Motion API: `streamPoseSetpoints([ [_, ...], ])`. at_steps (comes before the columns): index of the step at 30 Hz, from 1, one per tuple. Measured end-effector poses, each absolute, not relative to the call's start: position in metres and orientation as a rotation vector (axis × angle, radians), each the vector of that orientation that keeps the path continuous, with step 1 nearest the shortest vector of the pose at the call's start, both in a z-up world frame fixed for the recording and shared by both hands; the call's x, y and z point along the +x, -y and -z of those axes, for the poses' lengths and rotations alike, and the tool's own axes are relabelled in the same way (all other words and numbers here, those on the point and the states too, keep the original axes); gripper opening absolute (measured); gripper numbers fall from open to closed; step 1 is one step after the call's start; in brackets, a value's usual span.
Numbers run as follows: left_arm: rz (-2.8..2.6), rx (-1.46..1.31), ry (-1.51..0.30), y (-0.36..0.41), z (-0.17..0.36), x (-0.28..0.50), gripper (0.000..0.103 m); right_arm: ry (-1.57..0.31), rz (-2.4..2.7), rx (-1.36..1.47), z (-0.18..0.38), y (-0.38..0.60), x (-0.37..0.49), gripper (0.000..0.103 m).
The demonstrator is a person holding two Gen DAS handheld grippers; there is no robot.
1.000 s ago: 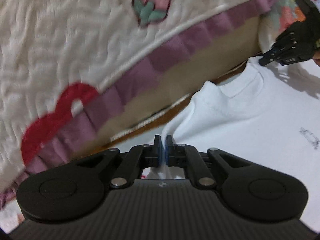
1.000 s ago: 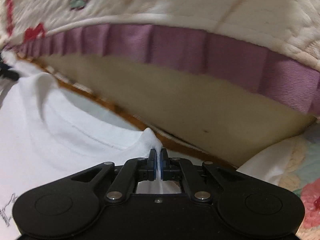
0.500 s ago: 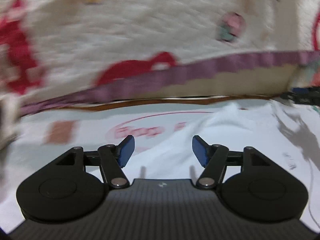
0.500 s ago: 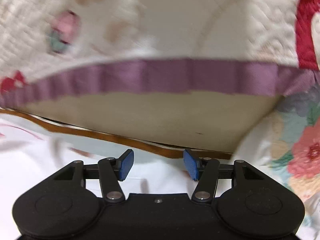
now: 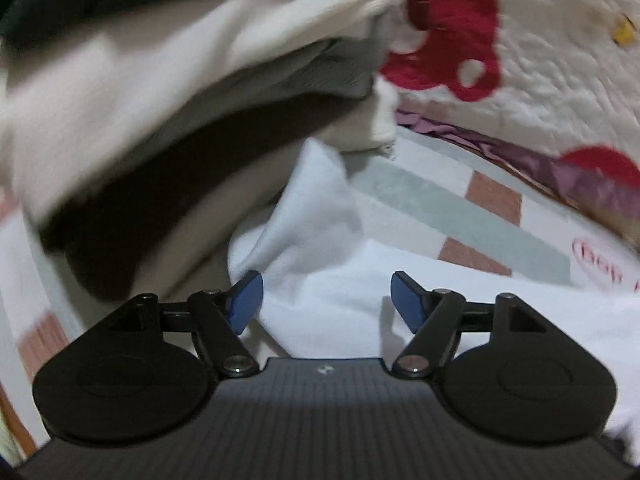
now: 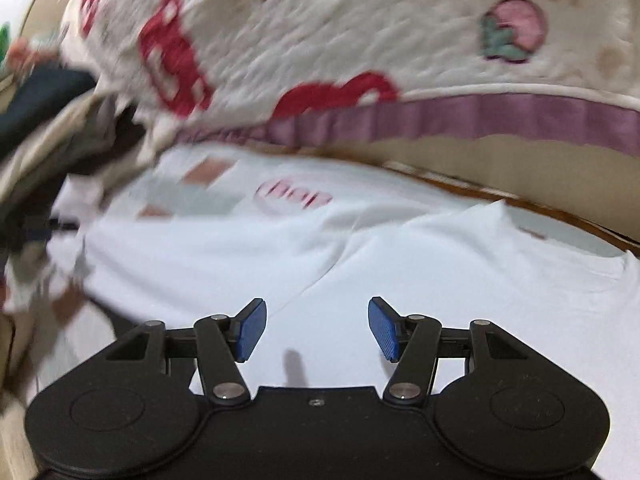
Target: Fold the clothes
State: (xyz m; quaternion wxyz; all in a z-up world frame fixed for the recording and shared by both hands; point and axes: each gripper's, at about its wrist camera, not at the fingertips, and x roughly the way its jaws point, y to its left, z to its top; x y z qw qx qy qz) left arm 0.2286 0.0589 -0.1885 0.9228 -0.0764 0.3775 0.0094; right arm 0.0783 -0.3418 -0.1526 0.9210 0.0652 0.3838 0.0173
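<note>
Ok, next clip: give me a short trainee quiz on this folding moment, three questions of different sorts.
1. True or false: the left gripper is shut on the white T-shirt.
2. Multiple choice: what colour is the ruffled trim along the edge of the quilt? A) green B) purple C) black
3. Fill in: in the right wrist view, the right gripper hangs open over the ____ garment.

Key: 1 false, its fingers stand wide apart; 2 B; 3 white.
</note>
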Motion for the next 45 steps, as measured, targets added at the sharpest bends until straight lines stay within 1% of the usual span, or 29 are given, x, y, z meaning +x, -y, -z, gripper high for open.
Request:
streamPoseSetpoints([
  [2, -0.037, -0.160, -0.780, -0.060, 0.192, 0.229, 0.077, -0.814, -0.033, 0.150, 0.159, 0.339, 0.079, 0.062],
  [3, -0.050, -0.165, -0.784, -0.061, 0.193, 0.229, 0.078, -0.824, -0.025, 0.160, 0.161, 0.339, 0.079, 0.062],
  [10, -0.212, -0.287, -0.728, -0.087, 0.191, 0.225, 0.079, -0.861, 0.003, 0.163, 0.166, 0.342, 0.067, 0.062],
  [12, -0.247, -0.314, -0.708, -0.093, 0.189, 0.223, 0.085, -0.873, -0.005, 0.148, 0.169, 0.338, 0.066, 0.063],
  [13, -0.238, -0.325, -0.725, -0.095, 0.192, 0.225, 0.087, -0.878, -0.007, 0.140, 0.171, 0.336, 0.065, 0.063],
  [16, -0.190, -0.329, -0.811, -0.095, 0.206, 0.234, 0.087, -0.895, -0.016, 0.113, 0.176, 0.330, 0.065, 0.063],
  [18, -0.163, -0.315, -0.825, -0.093, 0.210, 0.236, 0.089, -0.898, -0.026, 0.099, 0.179, 0.326, 0.065, 0.064],
  [21, -0.105, -0.294, -0.834, -0.087, 0.213, 0.238, 0.087, -0.897, -0.034, 0.088, 0.180, 0.322, 0.065, 0.065],
  [22, -0.082, -0.287, -0.835, -0.086, 0.213, 0.239, 0.085, -0.897, -0.034, 0.086, 0.180, 0.322, 0.064, 0.066],
  [24, -0.034, -0.265, -0.826, -0.080, 0.211, 0.238, 0.068, -0.895, -0.035, 0.084, 0.180, 0.321, 0.064, 0.066],
  [25, -0.010, -0.255, -0.821, -0.078, 0.209, 0.238, 0.050, -0.893, -0.036, 0.082, 0.180, 0.321, 0.064, 0.066],
  [26, 0.014, -0.245, -0.816, -0.075, 0.208, 0.237, 0.026, -0.890, -0.037, 0.079, 0.181, 0.320, 0.064, 0.066],
  [27, 0.025, -0.230, -0.784, -0.072, 0.202, 0.235, 0.014, -0.886, -0.039, 0.076, 0.181, 0.319, 0.064, 0.066],
  [28, 0.034, -0.213, -0.748, -0.069, 0.196, 0.232, 0.007, -0.883, -0.043, 0.073, 0.181, 0.317, 0.065, 0.066],
  [30, 0.052, -0.181, -0.677, -0.063, 0.184, 0.227, 0.007, -0.875, -0.050, 0.066, 0.182, 0.313, 0.066, 0.068],
  [34, 0.086, -0.126, -0.540, -0.053, 0.158, 0.217, 0.007, -0.860, -0.064, 0.052, 0.182, 0.305, 0.067, 0.068],
  [35, 0.093, -0.121, -0.512, -0.053, 0.151, 0.214, 0.007, -0.856, -0.067, 0.048, 0.183, 0.303, 0.068, 0.065],
  [36, 0.114, -0.129, -0.489, -0.053, 0.144, 0.213, 0.007, -0.853, -0.071, 0.045, 0.183, 0.301, 0.068, 0.059],
  [39, 0.233, -0.178, -0.416, -0.053, 0.121, 0.204, 0.006, -0.841, -0.081, 0.035, 0.184, 0.295, 0.069, 0.054],
  [42, 0.347, -0.234, -0.395, -0.042, 0.101, 0.195, 0.006, -0.834, -0.101, 0.040, 0.183, 0.294, 0.070, 0.054],
  [45, 0.473, -0.269, -0.386, -0.021, 0.085, 0.180, 0.006, -0.813, -0.134, 0.123, 0.177, 0.310, 0.064, 0.052],
])
